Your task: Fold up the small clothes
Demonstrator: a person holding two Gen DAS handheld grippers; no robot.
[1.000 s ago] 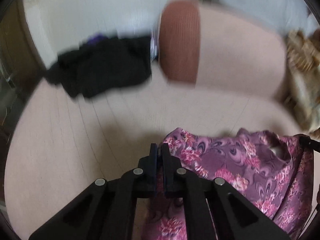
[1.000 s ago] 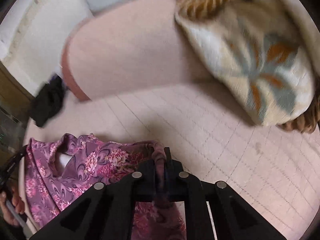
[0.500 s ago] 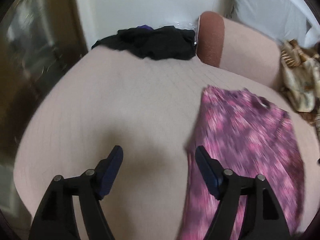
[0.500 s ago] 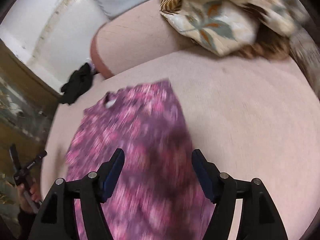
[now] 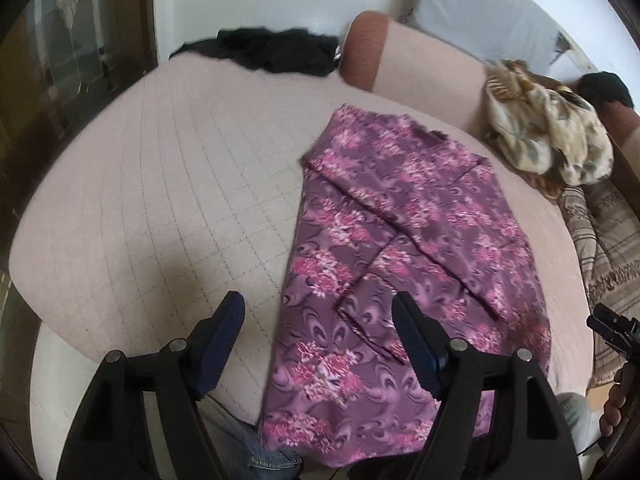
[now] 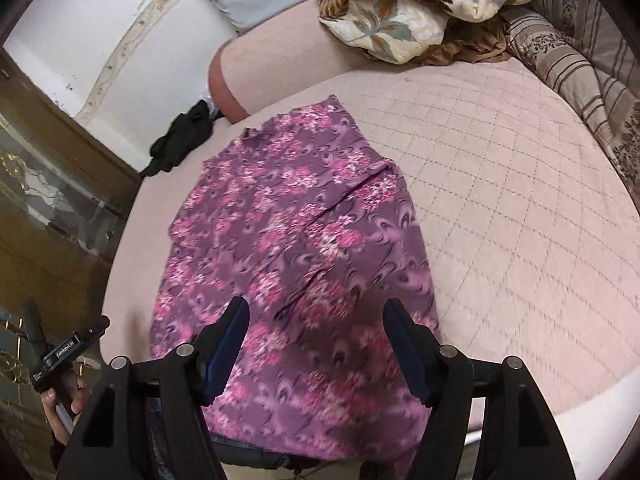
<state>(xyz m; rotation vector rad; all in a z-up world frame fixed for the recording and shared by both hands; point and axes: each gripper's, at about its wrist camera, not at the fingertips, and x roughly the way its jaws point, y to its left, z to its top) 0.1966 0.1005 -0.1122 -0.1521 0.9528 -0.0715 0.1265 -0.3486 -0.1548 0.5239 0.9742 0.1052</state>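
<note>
Bed [image 5: 152, 184]: pink quilted cover stitched in a diamond grid, filling most of both views; rounded near edge.

Bolster [image 5: 404, 60]: pink with a rust-brown end, lying across the far side of the bed.

Garment [image 5: 400, 264]: purple cloth with pink flower print, the item being folded. Lies flat and lengthwise on the bed, right of centre in the left wrist view, its far end short of the bolster and its near end hanging over the bed's near edge. Diagonal fold lines cross it; how many layers it has cannot be made out.

Blanket [image 6: 404, 4]: cream with a leaf pattern, bunched at the far right of the bed, with a striped brown cover [image 6: 592, 60] beside it.

Dark clothes [image 5: 264, 50]: black heap at the far left corner of the bed, just beside the bolster's brown end, well apart from the garment.

Left tongs [image 5: 318, 342]: black frame, blue pads, jaws wide apart and empty. They hover over the garment's near left edge; one finger shows over bare cover, the other over the cloth.

Right tongs [image 6: 316, 346]: same make, jaws wide apart, nothing between them, above the garment's near half.

Hand [image 6: 64, 404]: at the lower left of the right wrist view, gripping the other tool's handle.
</note>
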